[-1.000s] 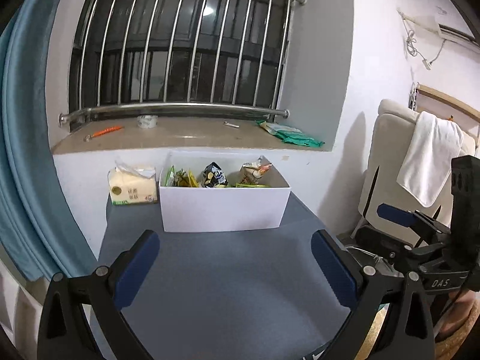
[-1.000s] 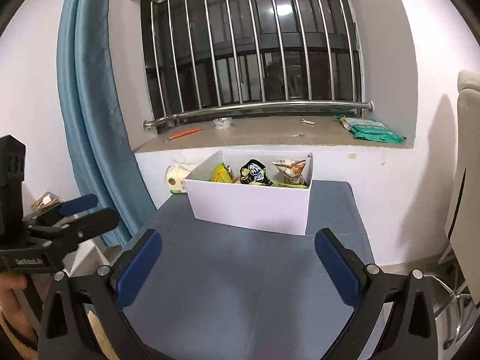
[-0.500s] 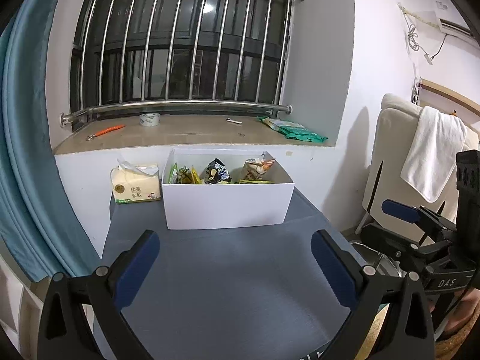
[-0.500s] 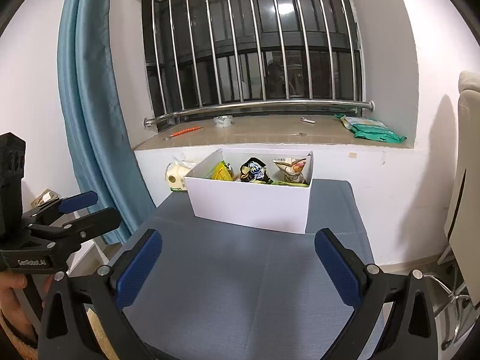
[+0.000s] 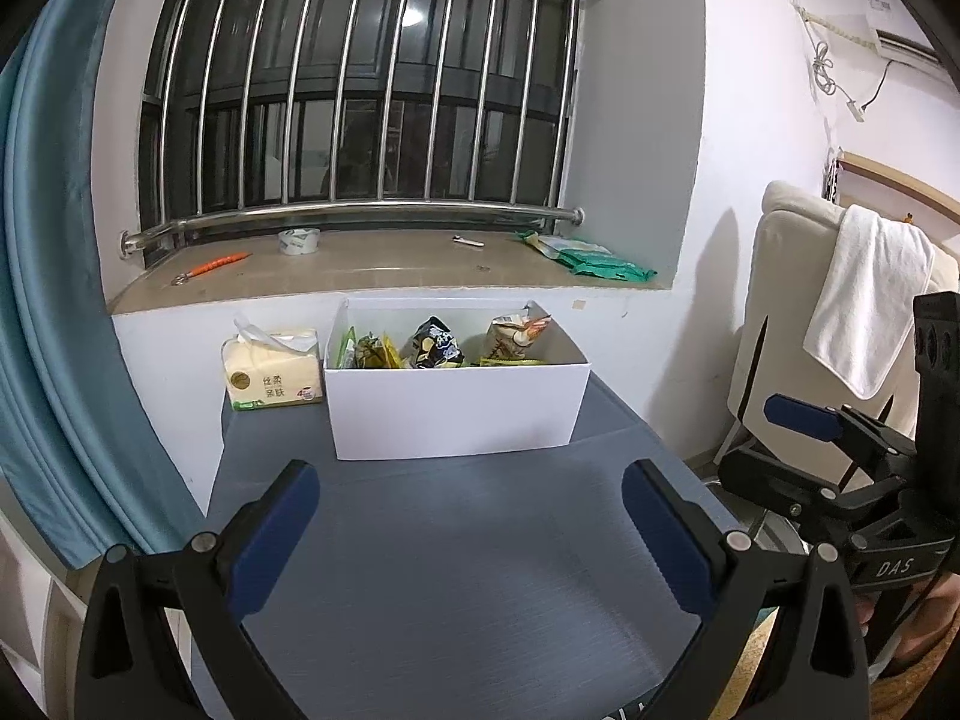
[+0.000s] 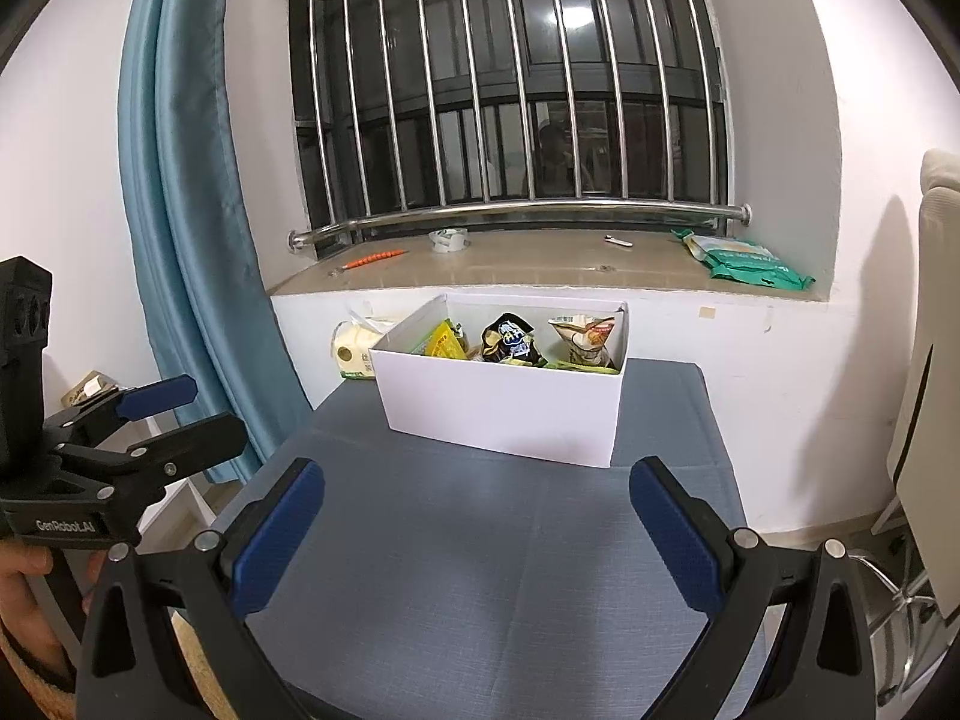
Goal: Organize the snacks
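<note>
A white box [image 5: 456, 408] of snacks stands at the far end of a grey-blue table [image 5: 456, 570], directly below a window sill [image 5: 372, 273], with both handheld grippers drawn back at the table's near end.

The left gripper [image 5: 468, 534] hangs over the near part of the table, its blue-padded jaws spread wide with nothing between them. The right gripper [image 6: 477, 531] is held the same way, jaws wide apart and empty (each tool also shows at the edge of the other's view, off to the side of the table).

Inside the box, the snack packets stand upright in a row: a yellow-green packet [image 6: 445, 342] at the box's left end, a dark packet [image 6: 510, 339] in the middle and a pale packet [image 6: 585, 333] at the right end. A flat green packet lies on the box's floor below the pale one; its print is too small to read.

Just left of the box, against the wall, sits a pack of tissues [image 5: 273, 375], close beside it; whether the two touch cannot be told. On the sill above and behind the box lie a roll of tape [image 5: 299, 241], an orange tool [image 5: 213, 267] further left, and a green pouch [image 5: 591, 258] at the right end. A blue curtain [image 6: 180, 210] hangs left of the box, and a white towel [image 5: 864, 306] is draped over a chair to its right.
</note>
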Tool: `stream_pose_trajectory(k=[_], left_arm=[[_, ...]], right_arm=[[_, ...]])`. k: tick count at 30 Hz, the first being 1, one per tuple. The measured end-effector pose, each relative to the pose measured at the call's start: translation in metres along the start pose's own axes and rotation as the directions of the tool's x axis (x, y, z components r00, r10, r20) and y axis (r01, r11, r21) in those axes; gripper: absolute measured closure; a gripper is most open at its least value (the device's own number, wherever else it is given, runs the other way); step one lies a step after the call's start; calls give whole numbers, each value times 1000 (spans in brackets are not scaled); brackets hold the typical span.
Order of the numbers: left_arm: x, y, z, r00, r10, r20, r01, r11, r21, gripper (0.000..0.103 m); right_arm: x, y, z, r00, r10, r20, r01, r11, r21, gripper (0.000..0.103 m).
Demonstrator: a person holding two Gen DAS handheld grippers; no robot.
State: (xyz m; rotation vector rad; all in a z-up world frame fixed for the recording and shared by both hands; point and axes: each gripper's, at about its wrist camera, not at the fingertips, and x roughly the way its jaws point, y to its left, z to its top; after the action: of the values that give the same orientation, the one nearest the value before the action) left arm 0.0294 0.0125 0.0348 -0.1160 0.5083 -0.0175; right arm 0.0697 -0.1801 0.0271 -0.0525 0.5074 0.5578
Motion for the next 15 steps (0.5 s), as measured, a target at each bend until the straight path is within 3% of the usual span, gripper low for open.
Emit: stream_pose_trajectory(k=[15], left_arm=[[0, 0, 1, 1000, 3, -7, -3, 1000, 2, 0]], right_arm=[[0, 1, 1, 1000, -1, 0, 1, 1000, -7, 0]])
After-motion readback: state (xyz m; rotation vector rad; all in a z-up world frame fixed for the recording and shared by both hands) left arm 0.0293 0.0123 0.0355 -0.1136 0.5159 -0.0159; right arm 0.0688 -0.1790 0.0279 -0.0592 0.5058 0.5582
